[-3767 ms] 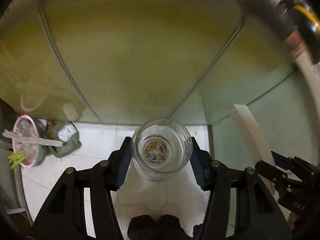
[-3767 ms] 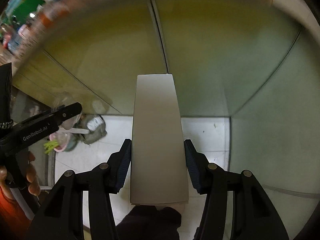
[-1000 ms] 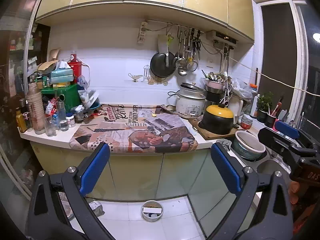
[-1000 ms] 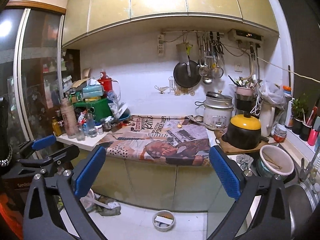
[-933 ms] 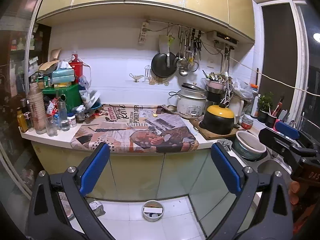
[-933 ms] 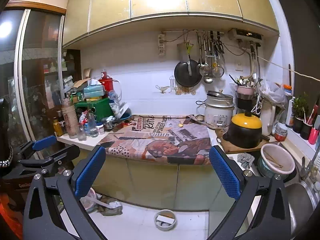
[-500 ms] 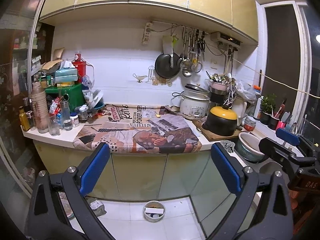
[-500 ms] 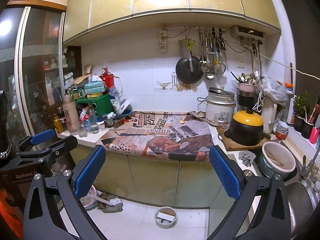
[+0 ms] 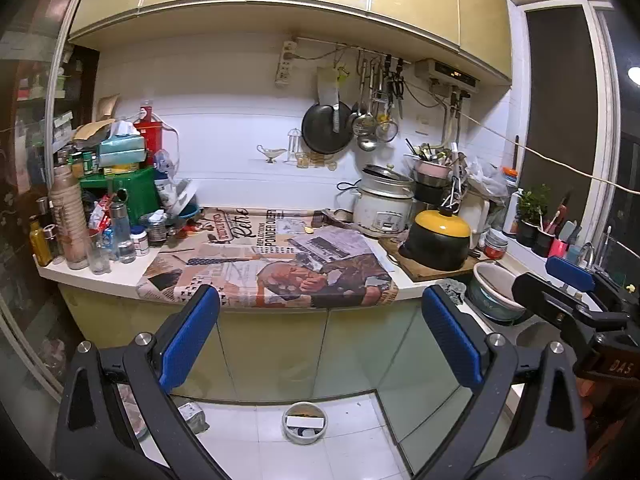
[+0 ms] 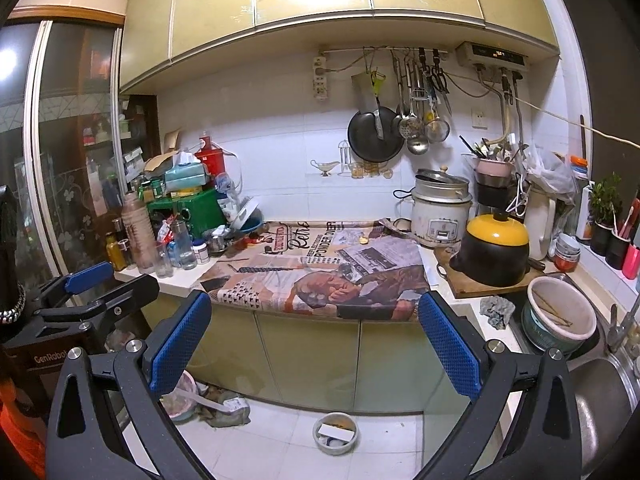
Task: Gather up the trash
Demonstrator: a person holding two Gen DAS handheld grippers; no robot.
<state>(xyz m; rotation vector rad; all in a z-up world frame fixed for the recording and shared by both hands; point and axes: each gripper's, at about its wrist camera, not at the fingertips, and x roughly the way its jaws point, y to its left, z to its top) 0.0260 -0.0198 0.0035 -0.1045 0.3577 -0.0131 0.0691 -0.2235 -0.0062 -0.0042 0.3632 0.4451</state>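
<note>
My left gripper (image 9: 320,340) is open and empty, held well back from the kitchen counter (image 9: 120,276). My right gripper (image 10: 314,344) is also open and empty, at about the same height. A small round bin (image 9: 305,423) stands on the white floor below the cabinets; it also shows in the right wrist view (image 10: 335,433), with a white piece and other trash inside. A newspaper (image 9: 272,264) covers the middle of the counter; it also shows in the right wrist view (image 10: 320,268). Each gripper appears at the edge of the other's view.
Bottles and jars (image 9: 80,236) crowd the counter's left end. A rice cooker (image 9: 384,208), a yellow-lidded black pot (image 9: 438,240) and a bowl (image 10: 560,320) stand at the right by the sink (image 10: 600,400). A pink container and crumpled rubbish (image 10: 208,400) lie on the floor at the left.
Earlier the left gripper held a glass jar and the right a white carton above the floor; both are now open and empty. Over the last second both views shifted only slightly.
</note>
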